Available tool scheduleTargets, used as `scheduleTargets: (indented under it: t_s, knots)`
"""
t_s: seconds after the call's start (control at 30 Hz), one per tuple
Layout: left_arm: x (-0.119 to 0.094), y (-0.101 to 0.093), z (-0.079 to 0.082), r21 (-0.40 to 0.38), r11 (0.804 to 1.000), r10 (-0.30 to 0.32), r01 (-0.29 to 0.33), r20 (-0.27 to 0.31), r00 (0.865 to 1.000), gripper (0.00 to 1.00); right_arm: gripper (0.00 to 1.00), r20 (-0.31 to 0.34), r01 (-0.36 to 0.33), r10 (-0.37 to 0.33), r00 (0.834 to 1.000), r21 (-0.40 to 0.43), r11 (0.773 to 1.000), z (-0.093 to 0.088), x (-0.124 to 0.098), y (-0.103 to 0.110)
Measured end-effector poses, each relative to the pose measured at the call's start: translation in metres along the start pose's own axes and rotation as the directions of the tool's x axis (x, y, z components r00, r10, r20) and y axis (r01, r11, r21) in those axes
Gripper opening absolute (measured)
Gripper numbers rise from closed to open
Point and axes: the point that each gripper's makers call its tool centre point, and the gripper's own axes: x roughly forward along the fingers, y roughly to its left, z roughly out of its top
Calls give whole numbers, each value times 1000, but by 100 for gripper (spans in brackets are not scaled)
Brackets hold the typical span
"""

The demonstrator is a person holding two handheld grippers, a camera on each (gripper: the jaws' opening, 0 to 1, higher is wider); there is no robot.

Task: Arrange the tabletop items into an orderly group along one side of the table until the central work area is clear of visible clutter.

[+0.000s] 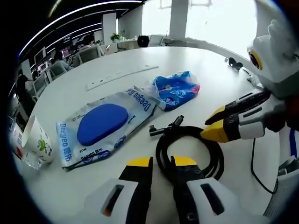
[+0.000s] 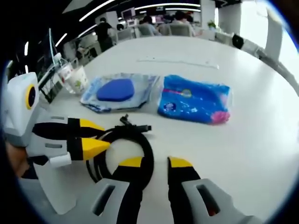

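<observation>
While both grippers flank the coiled cable (image 1: 189,149) | left gripper (image 1: 161,162) jaws apart | right gripper (image 2: 155,162) jaws apart | table (image 1: 187,60) white.

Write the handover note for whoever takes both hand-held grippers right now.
Left hand-held gripper: jaws slightly apart over the coiled black cable, not gripping it.
Right hand-held gripper: open, at the cable's other edge, holding nothing.
Beyond the cable on the white table: the Deegao pack with the blue pad and the blue printed packet side by side; paper cup near the edge; white strip farther back.
Done: nothing visibly grouped.
Left: cable, both packs and the strip probably need moving to one side.
</observation>
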Motion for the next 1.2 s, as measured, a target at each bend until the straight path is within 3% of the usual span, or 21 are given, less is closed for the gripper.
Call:
scheduleTargets:
  t_s: [0.47, 0.57, 0.9, 1.2]
  knots:
    - [-9, 6, 10, 11, 1000, 24, -24, 41, 999, 20, 16, 33, 18, -18, 999, 2, 1000, 9, -10, -3]
    - [-12, 7, 10, 9, 1000, 13, -13, 47, 999, 20, 16, 36, 25, -23, 999, -53, 998, 8, -13, -1]
    - [-22, 7, 1, -31, 999, 8, -6, 57, 998, 28, 20, 67, 26, -26, 997, 6, 1000, 4, -26, -2]
    - [-33, 4, -1, -19, 1000, -5, 7, 77, 997, 34, 24, 92, 32, -37, 995, 57, 998, -7, -39, -8]
